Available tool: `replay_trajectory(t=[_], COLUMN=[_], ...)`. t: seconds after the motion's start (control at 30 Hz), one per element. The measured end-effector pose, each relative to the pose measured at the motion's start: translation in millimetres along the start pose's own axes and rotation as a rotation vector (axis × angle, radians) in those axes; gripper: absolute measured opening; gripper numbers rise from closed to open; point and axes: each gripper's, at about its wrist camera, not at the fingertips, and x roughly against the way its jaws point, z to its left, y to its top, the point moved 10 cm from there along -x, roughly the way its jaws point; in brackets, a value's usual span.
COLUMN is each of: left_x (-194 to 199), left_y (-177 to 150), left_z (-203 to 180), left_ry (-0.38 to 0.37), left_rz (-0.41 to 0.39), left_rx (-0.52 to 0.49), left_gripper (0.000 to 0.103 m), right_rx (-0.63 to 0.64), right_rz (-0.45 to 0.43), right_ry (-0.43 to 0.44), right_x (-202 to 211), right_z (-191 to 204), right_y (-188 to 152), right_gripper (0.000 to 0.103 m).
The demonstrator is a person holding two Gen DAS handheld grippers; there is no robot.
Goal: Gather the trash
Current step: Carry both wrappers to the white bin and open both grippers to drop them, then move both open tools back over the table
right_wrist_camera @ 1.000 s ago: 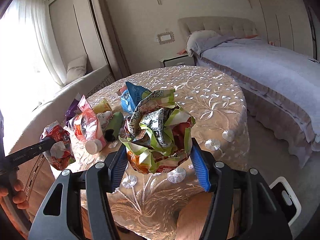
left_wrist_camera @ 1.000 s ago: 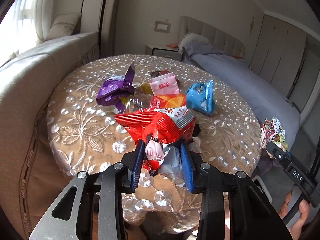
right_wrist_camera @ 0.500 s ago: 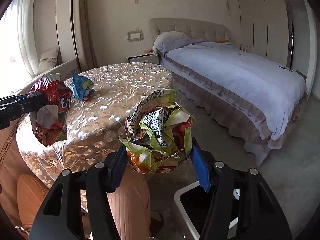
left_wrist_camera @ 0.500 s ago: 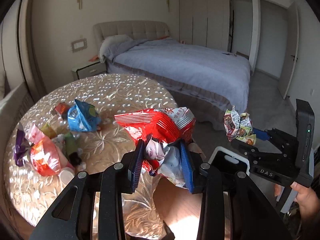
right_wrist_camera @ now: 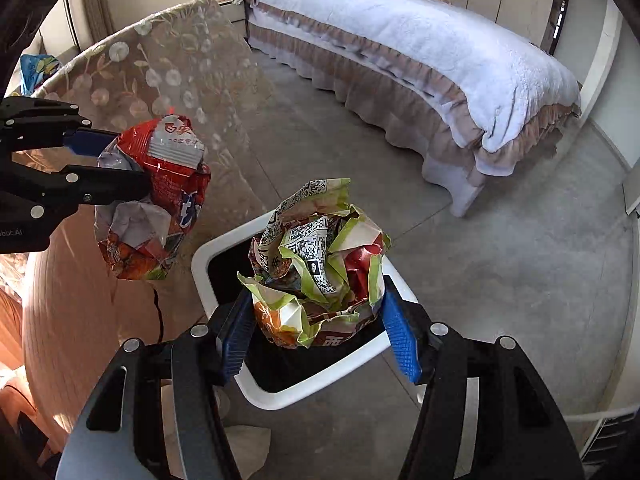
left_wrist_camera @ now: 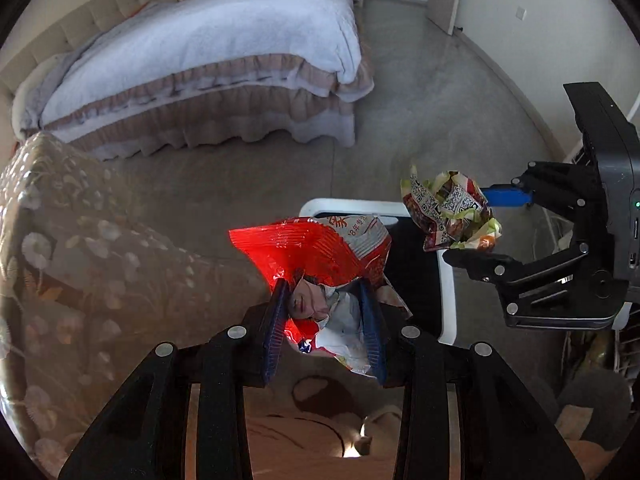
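My left gripper (left_wrist_camera: 324, 320) is shut on a crumpled red and white snack bag (left_wrist_camera: 320, 252), held above the white-rimmed trash bin (left_wrist_camera: 447, 300). It shows at the left of the right wrist view (right_wrist_camera: 148, 196). My right gripper (right_wrist_camera: 316, 328) is shut on a crumpled green, white and red wrapper (right_wrist_camera: 316, 264), held over the bin's black opening (right_wrist_camera: 224, 264). That wrapper also shows in the left wrist view (left_wrist_camera: 452, 216), just right of the bin. The bin stands on the grey floor beside the round table.
The round table with a gold floral cloth (right_wrist_camera: 168, 72) stands to the left, with a blue wrapper (right_wrist_camera: 36, 70) on it. A bed with a pale cover (right_wrist_camera: 420, 48) lies behind. Grey floor (right_wrist_camera: 500, 280) spreads to the right.
Both grippers have swung away from the table and tilted down toward the floor. Each still holds its wrapper, and both now hang over the trash bin.
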Motion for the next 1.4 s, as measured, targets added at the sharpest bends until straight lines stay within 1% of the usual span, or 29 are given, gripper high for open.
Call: replay_trajectory(t=[0.07,0.1,0.13,0.17,0.2,0.23,0.3,0.37,0.5,0.73,0.87,0.93,1.0,1.13,1.2,1.33,1.4], left_x=[-27,-39,-53,-67,-78,-84,-92,-94,-95,-84,-69,-57,-43,-5,18,61,82], left_y=[-1,-3,-7,-10,-11,-11,-17,-19,-16,-10,-6,-1,5,17,22,23,22], left_z=[-12,-16,-21,-25,-30,-30,-37,-44,-49,-48,-46,-44,-38,-24,-16,4,15], left_ry=[-0.025,-0.034,-0.032,-0.026,-0.024,-0.013,-0.025,-0.046,-0.058,-0.042,-0.028,-0.021,0.007,0.039,0.057,0.124,0.163], left_rz=[0.053,0.082,0.126,0.171,0.192,0.188,0.199,0.197,0.181,0.15,0.118,0.087,0.05,-0.035,-0.092,-0.176,-0.21], left_rx=[-0.049,-0.079,-0.111,-0.138,-0.16,-0.178,-0.201,-0.215,-0.229,-0.214,-0.201,-0.187,-0.167,-0.093,-0.059,-0.012,0.014], left_gripper=[0.035,0.036,0.038,0.056,0.092,0.099,0.098,0.098,0.098,0.098,0.098,0.098,0.098,0.098,0.098,0.098,0.098], right_rx=[0.031,0.045,0.063,0.086,0.105,0.117,0.115,0.104,0.102,0.106,0.092,0.087,0.09,0.11,0.121,0.141,0.14], right_rz=[0.038,0.057,0.082,0.098,0.096,0.104,0.125,0.126,0.116,0.08,0.046,0.023,-0.008,-0.087,-0.134,-0.237,-0.293], right_ry=[-0.008,-0.008,-0.015,-0.03,-0.045,-0.058,-0.074,-0.075,-0.071,-0.076,-0.075,-0.074,-0.084,-0.084,-0.077,-0.083,-0.072], right_x=[-16,-22,-31,-35,-37,-41,-44,-43,-40,-27,-15,-6,6,34,50,82,99], right_z=[-3,-4,-7,-9,-12,-14,-20,-23,-26,-26,-27,-25,-22,-10,-2,13,22], right_y=[-10,-16,-22,-29,-33,-39,-47,-51,-52,-40,-29,-23,-14,7,19,46,61], right_gripper=[0.061,0.064,0.081,0.099,0.098,0.098,0.098,0.098,0.098,0.098,0.098,0.098,0.098,0.098,0.098,0.098,0.098])
